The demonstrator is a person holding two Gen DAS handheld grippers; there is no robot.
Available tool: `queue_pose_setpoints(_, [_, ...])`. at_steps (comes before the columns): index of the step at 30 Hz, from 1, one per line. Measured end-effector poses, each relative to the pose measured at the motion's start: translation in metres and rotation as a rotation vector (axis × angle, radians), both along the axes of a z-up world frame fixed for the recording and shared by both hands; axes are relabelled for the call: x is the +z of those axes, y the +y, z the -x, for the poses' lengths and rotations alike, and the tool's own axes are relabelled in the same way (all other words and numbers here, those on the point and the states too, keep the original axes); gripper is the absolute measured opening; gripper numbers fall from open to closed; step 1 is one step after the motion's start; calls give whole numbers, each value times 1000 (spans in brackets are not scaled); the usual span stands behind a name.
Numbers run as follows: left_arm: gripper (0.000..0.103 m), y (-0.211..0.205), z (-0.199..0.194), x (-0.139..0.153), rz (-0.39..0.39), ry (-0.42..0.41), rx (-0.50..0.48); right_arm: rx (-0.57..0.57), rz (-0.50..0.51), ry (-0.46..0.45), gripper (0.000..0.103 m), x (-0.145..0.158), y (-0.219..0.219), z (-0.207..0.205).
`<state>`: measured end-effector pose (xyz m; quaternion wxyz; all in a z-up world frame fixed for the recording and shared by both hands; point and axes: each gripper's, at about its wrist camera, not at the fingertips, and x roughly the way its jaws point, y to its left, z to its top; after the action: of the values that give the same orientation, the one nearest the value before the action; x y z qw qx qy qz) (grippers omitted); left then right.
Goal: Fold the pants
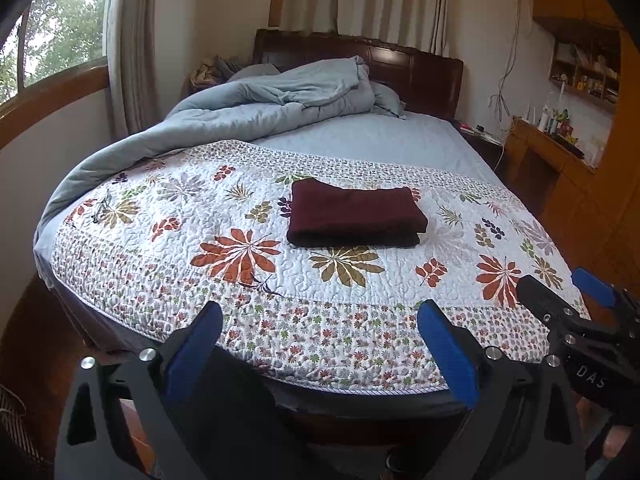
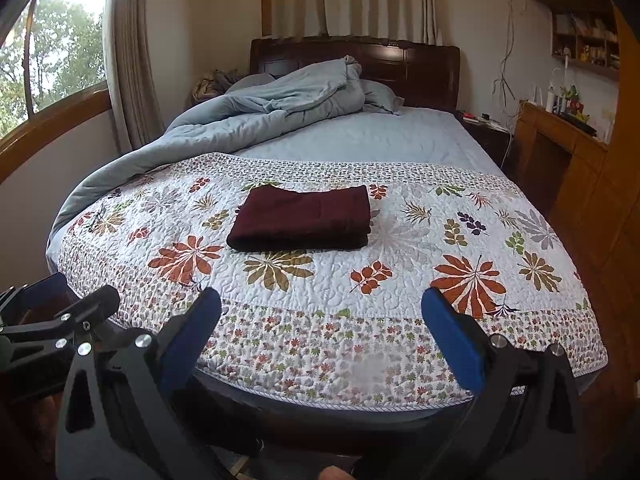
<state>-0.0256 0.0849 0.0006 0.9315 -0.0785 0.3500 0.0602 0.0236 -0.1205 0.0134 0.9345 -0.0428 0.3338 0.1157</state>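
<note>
Pants (image 1: 354, 216) folded, frame center on quilt (image 1: 400, 280). Left gripper (image 1: 320, 312) and right gripper (image 2: 322, 300) wide, holding nothing, low in frame.

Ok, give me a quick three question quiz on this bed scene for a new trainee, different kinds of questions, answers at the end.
1. True or false: the maroon pants lie spread out flat, legs unfolded, on the floral quilt.
2. Multiple choice: the left gripper and right gripper are A) both open and empty, B) both shut on the pants, C) one open, one shut.
3. Fill in: the crumpled grey-blue duvet is heaped near the bed's dark wooden ____.

Key: 1 false, they sit folded in a compact stack; 2 A; 3 headboard.
</note>
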Motion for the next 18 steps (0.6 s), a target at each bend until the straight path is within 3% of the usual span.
queue_pose_setpoints(18, [98,-3,4,4,-3,4,-2,0,0,5,100,0,1,2])
